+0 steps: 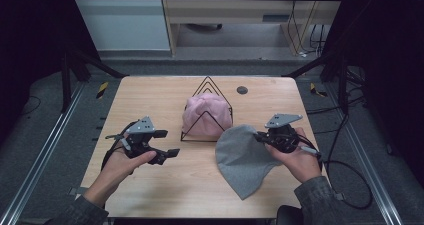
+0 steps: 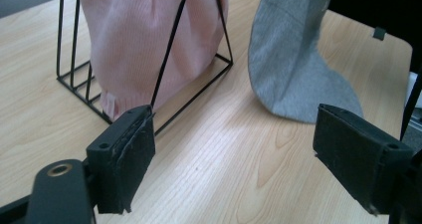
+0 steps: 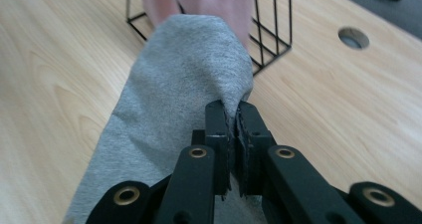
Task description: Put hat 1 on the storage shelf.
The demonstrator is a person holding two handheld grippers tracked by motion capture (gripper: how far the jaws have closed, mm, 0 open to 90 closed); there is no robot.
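The right gripper (image 1: 260,136), seen from the high view, is clenched on the upper edge of a grey cloth (image 1: 243,160) near the right edge of the tabletop (image 1: 150,92); the person's right hand (image 1: 299,157) holds it from below. The cloth drapes down from the jaws and spreads toward the near edge, ending in a point. The left gripper (image 1: 169,144) hangs over the left half of the tabletop in the left hand (image 1: 120,165), jaws spread apart and holding nothing. Between the two, toward the far edge, a black wire rack (image 1: 207,112) of triangular frames stands with a pink knit cloth (image 1: 206,114) tucked inside it. A small dark round hole (image 1: 242,89) sits near the far edge, right of the rack.

In the left gripper view, the left gripper (image 2: 234,159) is released, its two padded jaws wide apart over bare wood. Beyond them stands the rack (image 2: 169,50) with the pink cloth (image 2: 144,40) filling it, and just beside it the grey cloth (image 2: 293,59) rises from the tabletop; whether it touches the rack is hard to tell here.

In the right gripper view, the right gripper (image 3: 233,117) pinches a fold of the grey cloth (image 3: 169,114) between its closed jaws. The rack (image 3: 268,32) and the pink cloth (image 3: 209,0) lie just behind it, the hole (image 3: 353,37) farther right.
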